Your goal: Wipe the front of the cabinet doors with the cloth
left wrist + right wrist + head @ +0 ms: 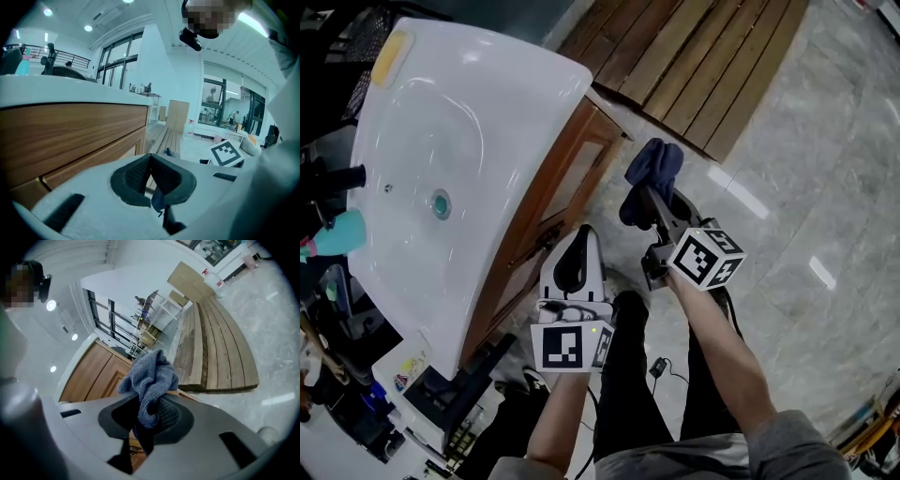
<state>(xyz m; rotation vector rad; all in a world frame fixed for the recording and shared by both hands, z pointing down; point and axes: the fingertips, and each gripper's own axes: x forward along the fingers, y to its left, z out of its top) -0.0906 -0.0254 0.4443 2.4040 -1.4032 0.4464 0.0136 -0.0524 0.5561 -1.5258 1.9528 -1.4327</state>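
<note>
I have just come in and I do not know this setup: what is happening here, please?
A person stands beside the wooden cabinet doors under a white sink, with a gripper in each hand. The right gripper is shut on a blue cloth, held up near the doors but apparently not touching them. The left gripper is shut and empty, close to the doors lower down.

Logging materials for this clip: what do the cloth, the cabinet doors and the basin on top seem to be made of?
Cloth: soft blue fabric, likely microfibre or terry, judging by its nubby looped weave and limp folds.
Cabinet doors: brown wood or wood-look veneer with a satin finish; straight grain lines show.
Basin: white and glossy, probably ceramic, with bright highlights on its surface.
</note>
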